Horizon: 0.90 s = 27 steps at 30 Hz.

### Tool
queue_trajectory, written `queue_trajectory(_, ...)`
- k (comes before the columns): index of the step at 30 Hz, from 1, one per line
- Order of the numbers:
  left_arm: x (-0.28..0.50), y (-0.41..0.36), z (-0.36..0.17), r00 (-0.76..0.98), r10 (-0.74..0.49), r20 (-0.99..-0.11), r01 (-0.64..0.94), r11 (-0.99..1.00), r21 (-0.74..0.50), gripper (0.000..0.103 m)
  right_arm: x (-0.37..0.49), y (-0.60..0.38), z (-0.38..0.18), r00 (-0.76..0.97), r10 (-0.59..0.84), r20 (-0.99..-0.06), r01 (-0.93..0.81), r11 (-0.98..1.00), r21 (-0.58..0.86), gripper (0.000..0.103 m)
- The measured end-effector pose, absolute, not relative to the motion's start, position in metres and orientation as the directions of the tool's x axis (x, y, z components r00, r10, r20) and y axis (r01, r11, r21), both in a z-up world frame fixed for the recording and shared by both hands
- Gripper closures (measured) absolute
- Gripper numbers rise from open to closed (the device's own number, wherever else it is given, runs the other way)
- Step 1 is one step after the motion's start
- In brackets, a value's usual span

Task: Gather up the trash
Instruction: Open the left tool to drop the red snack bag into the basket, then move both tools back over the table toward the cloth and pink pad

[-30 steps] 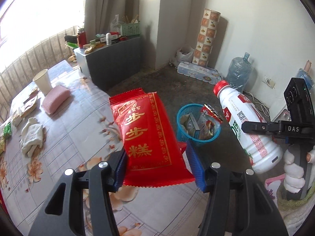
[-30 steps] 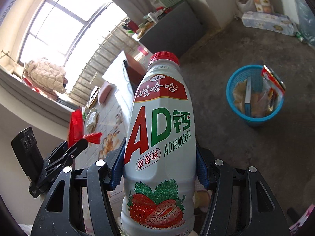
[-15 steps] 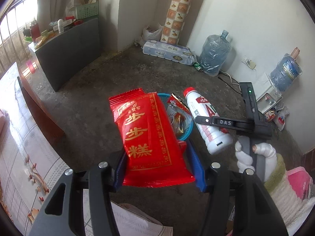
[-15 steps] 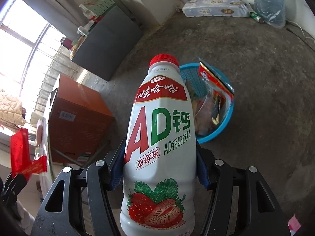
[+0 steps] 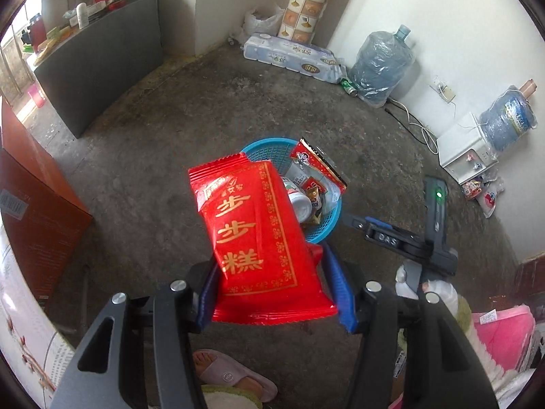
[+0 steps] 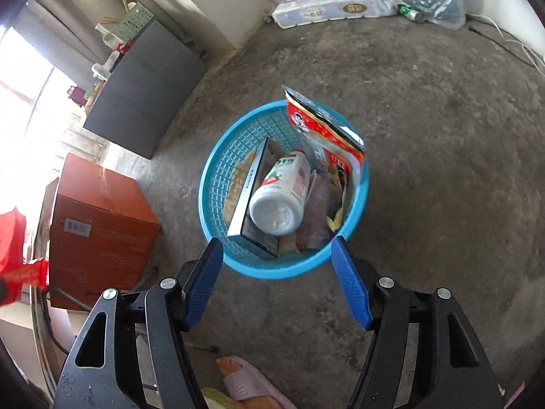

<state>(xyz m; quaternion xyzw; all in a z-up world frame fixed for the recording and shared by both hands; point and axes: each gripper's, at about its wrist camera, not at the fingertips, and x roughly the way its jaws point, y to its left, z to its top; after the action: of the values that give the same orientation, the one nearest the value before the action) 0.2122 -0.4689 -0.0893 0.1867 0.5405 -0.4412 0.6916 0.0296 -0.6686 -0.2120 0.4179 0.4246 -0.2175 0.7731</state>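
Note:
My left gripper (image 5: 270, 255) is shut on a red snack packet (image 5: 252, 238) with gold lettering, held upright above the near rim of a blue mesh basket (image 5: 265, 150) on the floor. My right gripper (image 6: 276, 241) hovers over the basket's (image 6: 218, 156) near edge. Its jaws are opening and nothing is between them. A white strawberry drink bottle (image 6: 281, 197) lies bottom-up inside the basket among a dark box and snack wrappers. From the left wrist view the bottle (image 5: 301, 202) peeks out beside the packet.
An orange-brown box (image 6: 98, 225) stands left of the basket, with a grey cabinet (image 5: 102, 68) behind it. A water jug (image 5: 381, 64) and a pack of paper rolls (image 5: 289, 56) line the far wall. A slippered foot (image 6: 245, 385) is close below the grippers.
Both grippers swung from the table down over the basket. The right gripper let go of the bottle, which now lies in the basket. The left still holds the red packet.

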Motion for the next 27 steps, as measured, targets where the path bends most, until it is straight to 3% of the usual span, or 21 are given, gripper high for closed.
queue_trajectory(5, 0.242, -0.521, -0.124, -0.051, -0.383, -0.922, 0.763, 0.580, -0.283, 0.048, -0.012, -0.663, -0.213, 0.552, 0.029, -0.833, 0.717, 0.494, 0.493, 0.040)
queue_trajectory(9, 0.265, -0.566, -0.157, -0.028, -0.371, -0.928, 0.726, 0.631, -0.274, 0.030, -0.033, -0.662, -0.214, 0.555, 0.024, -0.831, 0.732, 0.460, 0.502, 0.040)
queue_trajectory(14, 0.283, -0.576, -0.182, -0.091, -0.398, -0.913, 0.579, 0.724, -0.374, 0.030, -0.053, -0.660, -0.214, 0.559, 0.013, -0.829, 0.750, 0.420, 0.512, 0.040)
queue_trajectory(19, 0.281, -0.556, -0.158, -0.064, -0.431, -0.900, 0.598, 0.706, -0.380, 0.030, -0.062, -0.653, -0.214, 0.567, 0.025, -0.824, 0.749, 0.401, 0.527, 0.040)
queue_trajectory(27, 0.276, -0.474, -0.068, 0.028, -0.552, -0.833, 0.664, 0.633, -0.397, 0.030, -0.049, -0.639, -0.191, 0.611, 0.031, -0.791, 0.695, 0.456, 0.556, 0.040)
